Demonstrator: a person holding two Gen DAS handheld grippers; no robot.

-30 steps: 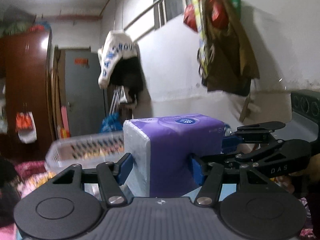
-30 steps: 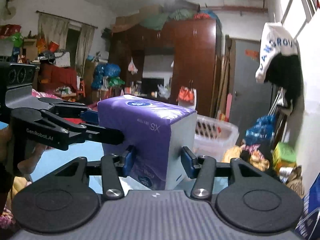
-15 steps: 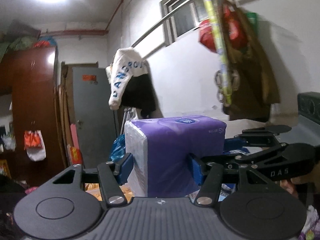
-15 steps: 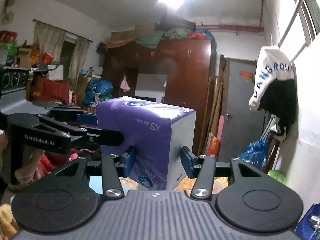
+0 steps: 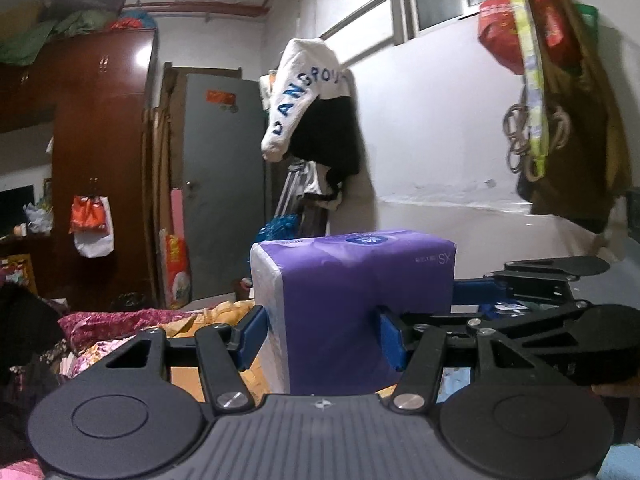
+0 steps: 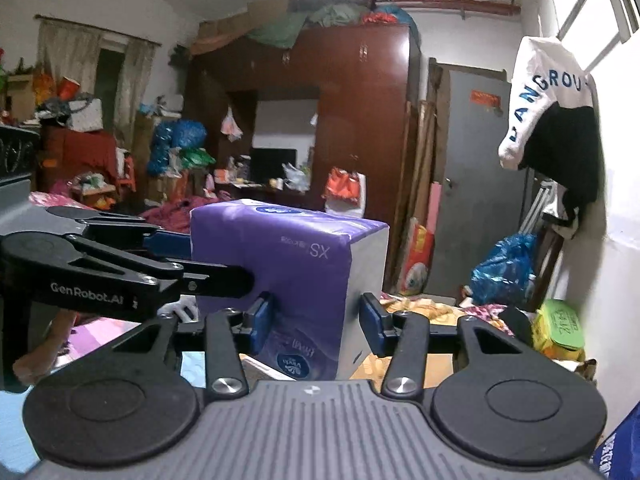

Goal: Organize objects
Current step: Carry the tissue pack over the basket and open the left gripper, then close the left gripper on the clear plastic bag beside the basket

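Between both tools, tissue pack (image 5: 360,300) carried aloft: left tool (image 5: 320,334) clamps it; right tool (image 6: 316,320) closing on it. Next: find set-down spot.

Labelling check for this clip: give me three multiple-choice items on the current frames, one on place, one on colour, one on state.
1. Where is the tissue pack?
A. Lying on the bed
B. Held up between both claws
C. Hanging on the wall

2. What colour is most of the pack's wrapper?
A. Purple
B. Green
C. Red

3. How does the left claw stand?
A. Wide open, nothing in it
B. Shut on nothing
C. Pads pressed on the pack's two sides

Answers:
1 B: the left claw grips one end and the right claw the other, with the pack clear of the bed below.
2 A: purple top and side, white end face.
3 C: both blue pads sit against the pack.
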